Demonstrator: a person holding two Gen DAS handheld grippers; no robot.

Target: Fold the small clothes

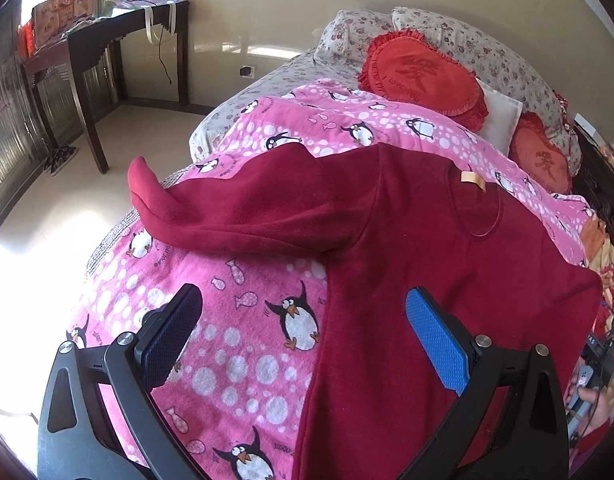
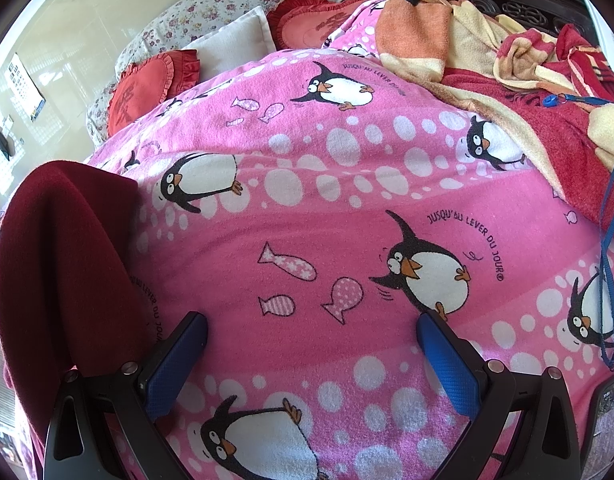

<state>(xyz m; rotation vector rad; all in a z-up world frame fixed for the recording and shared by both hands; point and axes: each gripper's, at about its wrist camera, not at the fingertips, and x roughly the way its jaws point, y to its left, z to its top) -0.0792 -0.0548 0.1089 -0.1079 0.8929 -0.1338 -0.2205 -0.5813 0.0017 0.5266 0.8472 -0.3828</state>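
Note:
A dark red long-sleeved top (image 1: 407, 248) lies spread on the pink penguin blanket (image 1: 235, 344), neck label toward the pillows, one sleeve (image 1: 211, 208) stretched out to the left. My left gripper (image 1: 303, 320) hovers open over the top's left side edge, with its blue-padded right finger (image 1: 435, 344) above the cloth and nothing held. In the right wrist view the top's right part (image 2: 63, 264) fills the left edge. My right gripper (image 2: 313, 352) stands open over bare blanket (image 2: 307, 208), its left finger (image 2: 179, 360) just beside the red cloth.
Red heart cushions (image 1: 423, 76) and floral pillows (image 1: 467, 36) lie at the head of the bed. A heap of orange, cream and red towels (image 2: 507, 60) with a blue lanyard (image 2: 609, 240) sits at the right. A dark desk (image 1: 107, 40) stands across the floor. A hand (image 1: 591, 400) holds the other gripper.

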